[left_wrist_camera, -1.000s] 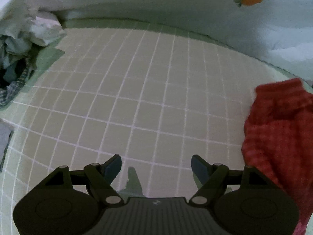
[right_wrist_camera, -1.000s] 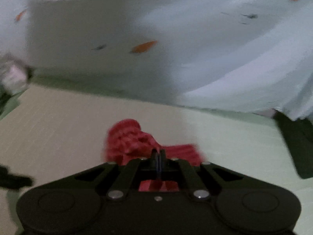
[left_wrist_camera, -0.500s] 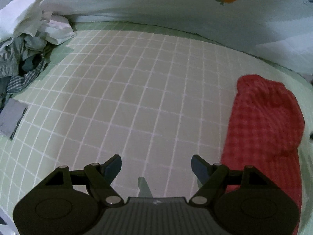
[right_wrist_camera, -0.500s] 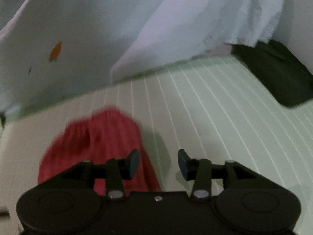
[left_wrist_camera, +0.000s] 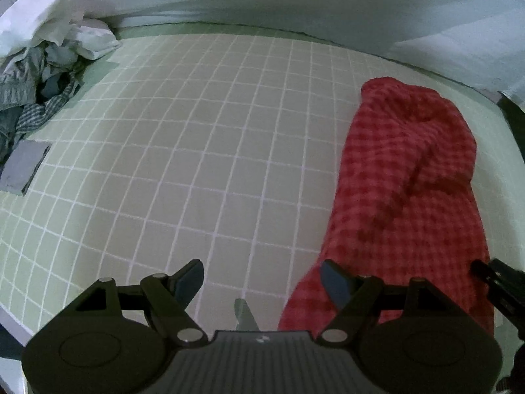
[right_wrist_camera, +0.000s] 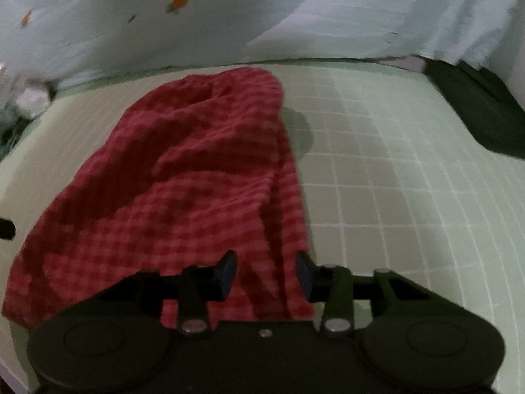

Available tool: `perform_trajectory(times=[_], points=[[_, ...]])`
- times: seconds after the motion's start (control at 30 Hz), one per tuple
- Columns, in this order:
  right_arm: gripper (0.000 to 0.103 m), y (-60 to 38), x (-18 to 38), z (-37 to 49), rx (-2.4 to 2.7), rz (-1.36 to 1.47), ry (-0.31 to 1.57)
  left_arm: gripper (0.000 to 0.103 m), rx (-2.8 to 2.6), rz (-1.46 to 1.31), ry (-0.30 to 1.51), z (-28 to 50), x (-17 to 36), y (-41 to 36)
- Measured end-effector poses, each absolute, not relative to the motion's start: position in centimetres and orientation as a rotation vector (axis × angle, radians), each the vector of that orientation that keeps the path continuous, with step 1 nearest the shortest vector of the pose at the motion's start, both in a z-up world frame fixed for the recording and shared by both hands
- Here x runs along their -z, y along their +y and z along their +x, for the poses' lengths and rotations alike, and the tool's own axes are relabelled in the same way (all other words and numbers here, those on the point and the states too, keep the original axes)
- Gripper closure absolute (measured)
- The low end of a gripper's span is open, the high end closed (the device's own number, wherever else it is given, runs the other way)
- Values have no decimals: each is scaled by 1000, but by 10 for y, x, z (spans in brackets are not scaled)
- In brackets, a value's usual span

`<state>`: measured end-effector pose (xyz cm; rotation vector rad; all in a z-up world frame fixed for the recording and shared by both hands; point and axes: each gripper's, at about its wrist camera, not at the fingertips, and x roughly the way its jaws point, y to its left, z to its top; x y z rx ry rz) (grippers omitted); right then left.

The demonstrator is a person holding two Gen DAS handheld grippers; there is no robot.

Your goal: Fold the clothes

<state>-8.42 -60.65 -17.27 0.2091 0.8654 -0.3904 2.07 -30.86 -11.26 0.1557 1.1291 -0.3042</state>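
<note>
Red checked garment (right_wrist_camera: 183,177) now released, lengthwise away from both hand-held grippers: left (left_wrist_camera: 262,282) wide open, right (right_wrist_camera: 266,274) part-open, empty.

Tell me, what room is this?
Probably a bedroom. The green checked sheet looks like a bed, with a carrot-print quilt behind, a clothes pile and a red garment lying on it.

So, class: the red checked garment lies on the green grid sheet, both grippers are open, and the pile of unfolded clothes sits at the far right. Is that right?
Wrong about the side. The pile of unfolded clothes sits at the far left, as the left wrist view shows. The red checked garment does lie on the green grid sheet, and the left gripper and right gripper are open.
</note>
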Motion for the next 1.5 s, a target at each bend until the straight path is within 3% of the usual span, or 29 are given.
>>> perform_trajectory(times=[0.07, 0.33, 0.4, 0.57, 0.63, 0.8, 0.9, 1.1, 1.2, 1.23, 1.3, 1.37, 1.4, 1.43, 1.47, 1.5], points=[[102, -608, 176, -82, 368, 215, 886, 24, 302, 151, 1140, 15, 115, -307], [102, -602, 122, -142, 492, 268, 732, 24, 302, 136, 1155, -4, 119, -307], [97, -610, 134, -150, 522, 305, 782, 24, 302, 125, 1178, -5, 126, -308], [41, -624, 156, -162, 557, 447, 850, 23, 330, 125, 1201, -10, 135, -315], [34, -622, 159, -161, 538, 475, 851, 21, 339, 133, 1212, -12, 140, -318], [32, -608, 175, -148, 504, 425, 924, 21, 355, 140, 1231, -12, 150, -325], [24, -596, 178, -144, 502, 381, 936, 21, 371, 169, 1228, -15, 154, -332], [24, -581, 183, -141, 482, 320, 947, 22, 385, 208, 1196, -27, 158, -343], [27, -578, 185, -139, 478, 301, 959, 30, 391, 227, 1179, -34, 160, -349], [33, -577, 185, -140, 475, 295, 954, 33, 393, 233, 1173, -36, 161, -351], [53, -576, 182, -143, 453, 275, 943, 39, 403, 236, 1165, -41, 160, -355], [95, -578, 179, -147, 408, 277, 937, 58, 414, 238, 1156, -47, 158, -359], [97, -580, 178, -148, 376, 302, 942, 65, 419, 239, 1152, -49, 158, -361], [98, -585, 177, -151, 353, 340, 942, 82, 425, 241, 1147, -52, 157, -362], [98, -589, 177, -156, 339, 381, 943, 92, 439, 237, 1157, -54, 156, -364], [99, -593, 175, -161, 325, 418, 946, 93, 451, 233, 1171, -57, 155, -364]])
